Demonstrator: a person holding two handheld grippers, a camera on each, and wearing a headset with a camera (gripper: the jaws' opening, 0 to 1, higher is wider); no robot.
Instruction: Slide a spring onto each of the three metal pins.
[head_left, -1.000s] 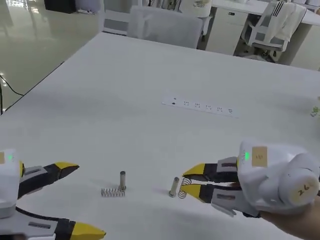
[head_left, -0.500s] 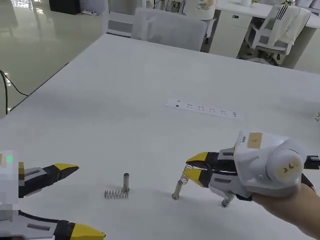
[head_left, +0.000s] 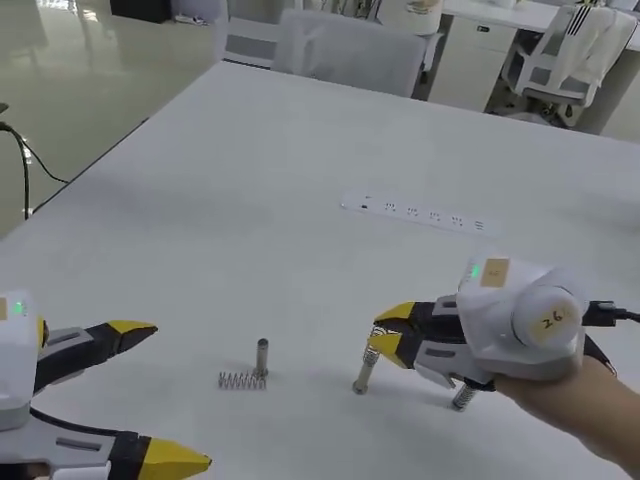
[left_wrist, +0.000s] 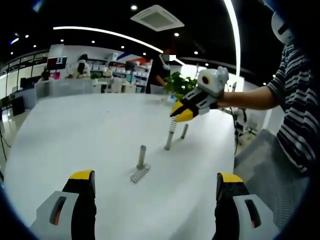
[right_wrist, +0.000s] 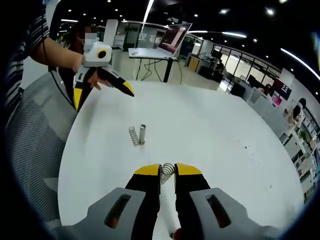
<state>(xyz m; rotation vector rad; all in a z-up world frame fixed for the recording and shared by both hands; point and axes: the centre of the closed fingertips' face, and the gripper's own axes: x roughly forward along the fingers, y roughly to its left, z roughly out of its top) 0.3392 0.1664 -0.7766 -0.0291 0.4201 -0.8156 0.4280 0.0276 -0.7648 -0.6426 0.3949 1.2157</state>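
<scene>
head view, right gripper: the right gripper (head_left: 388, 333) comes in low from the right, carried by a hand (head_left: 590, 415). its jaws point left and are clenched on the held spring (head_left: 372, 352).
head view, held spring: a thin wire coil sitting over the top end of the tilted pin (head_left: 362, 378), a plain grey metal rod that leans with its foot on the table (head_left: 300, 150).
head view, left gripper: the left gripper (head_left: 158, 396) sits level at lower left. its black, yellow-tipped jaws are spread wide and hold nothing.
head view, other parts: the upright pin (head_left: 262, 356), a short smooth cylinder, stands between the grippers. the loose spring (head_left: 241, 380) lies flat at its base. the third pin (head_left: 462, 397) stands under the right gripper's white body.
head view, surface: matte white table with a long flat power strip (head_left: 418, 214) farther back.
left gripper view: the left gripper (left_wrist: 156, 182) has its jaws far apart. beyond them are the upright pin (left_wrist: 142, 156) and the loose spring (left_wrist: 140, 173) beside it. farther off, the right gripper (left_wrist: 181, 113) tilts down onto the held spring (left_wrist: 172, 125).
right gripper view: the right gripper (right_wrist: 167, 172) pinches the held spring (right_wrist: 168, 170) between its yellow tips. the upright pin (right_wrist: 142, 134) and the loose spring (right_wrist: 133, 135) lie ahead, with the left gripper (right_wrist: 102, 94) beyond them.
</scene>
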